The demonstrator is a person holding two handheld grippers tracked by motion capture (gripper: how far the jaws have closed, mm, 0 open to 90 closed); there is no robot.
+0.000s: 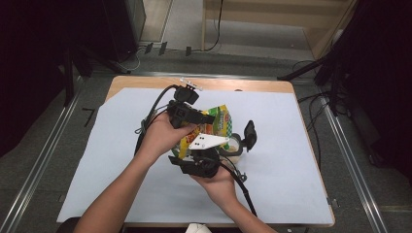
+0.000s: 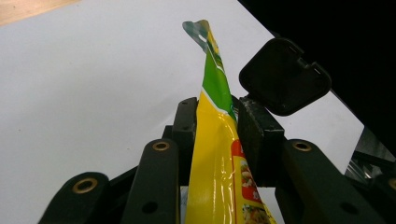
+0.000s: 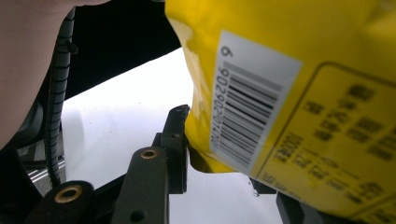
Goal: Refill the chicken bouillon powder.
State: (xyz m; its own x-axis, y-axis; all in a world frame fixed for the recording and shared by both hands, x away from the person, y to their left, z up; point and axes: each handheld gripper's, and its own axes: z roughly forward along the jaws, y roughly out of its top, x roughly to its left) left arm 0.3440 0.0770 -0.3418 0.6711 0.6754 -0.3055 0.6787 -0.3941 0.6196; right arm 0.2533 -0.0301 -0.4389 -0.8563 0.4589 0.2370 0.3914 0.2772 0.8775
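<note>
A yellow and green snack bag (image 1: 221, 121) is held up over the table between both hands. My left gripper (image 1: 206, 119) comes in from the left and is shut on the bag's thin sealed edge (image 2: 215, 116), which stands upright between its pads. My right gripper (image 1: 201, 148), with its white three-cornered plate (image 1: 209, 141), reaches the bag from below. In the right gripper view the bag's barcode side (image 3: 252, 102) lies across the jaws. The left fingertip (image 3: 179, 122) presses on the bag's lower corner and the other jaw is mostly hidden behind it.
A roll of tape (image 1: 235, 144) lies on the white sheet (image 1: 291, 160) just right of the bag. A black rounded-square piece (image 1: 250, 133) stands beside it, also seen beyond the bag (image 2: 285, 77). The wooden table edge (image 1: 145, 81) borders the sheet at the back.
</note>
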